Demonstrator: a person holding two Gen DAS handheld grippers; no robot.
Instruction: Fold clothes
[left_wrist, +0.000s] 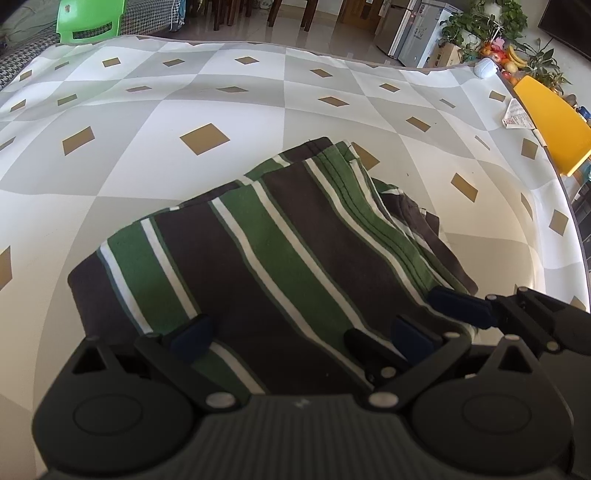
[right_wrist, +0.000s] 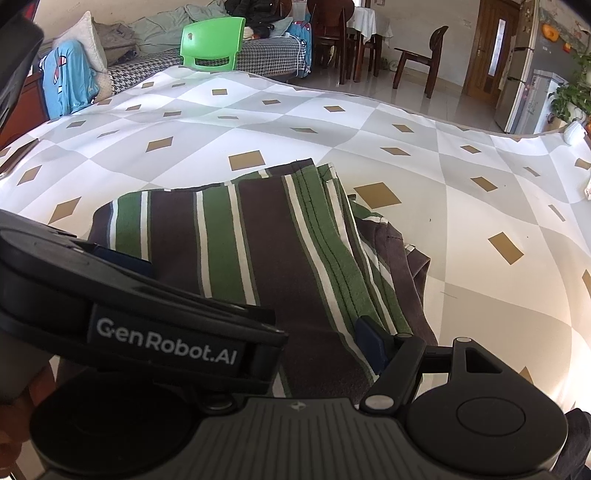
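Note:
A striped garment (left_wrist: 266, 254) in brown, green and white lies folded on the table, with a loose brown part bunched at its right side. It also shows in the right wrist view (right_wrist: 258, 240). My left gripper (left_wrist: 301, 334) is open, its blue pads (left_wrist: 192, 332) resting on the garment's near edge. My right gripper's finger (left_wrist: 461, 304) enters the left wrist view at the garment's right edge. In the right wrist view my right gripper (right_wrist: 255, 328) stands open over the near edge; its right pad (right_wrist: 369, 343) shows, and the left gripper's body (right_wrist: 129, 295) hides its left finger.
The table wears a cloth (left_wrist: 184, 110) of grey and white diamonds with tan squares. A green chair (right_wrist: 212, 44) stands at the far edge, a yellow chair (left_wrist: 554, 129) at the right. A paper (left_wrist: 517, 116) and a white object (left_wrist: 485, 68) lie far right.

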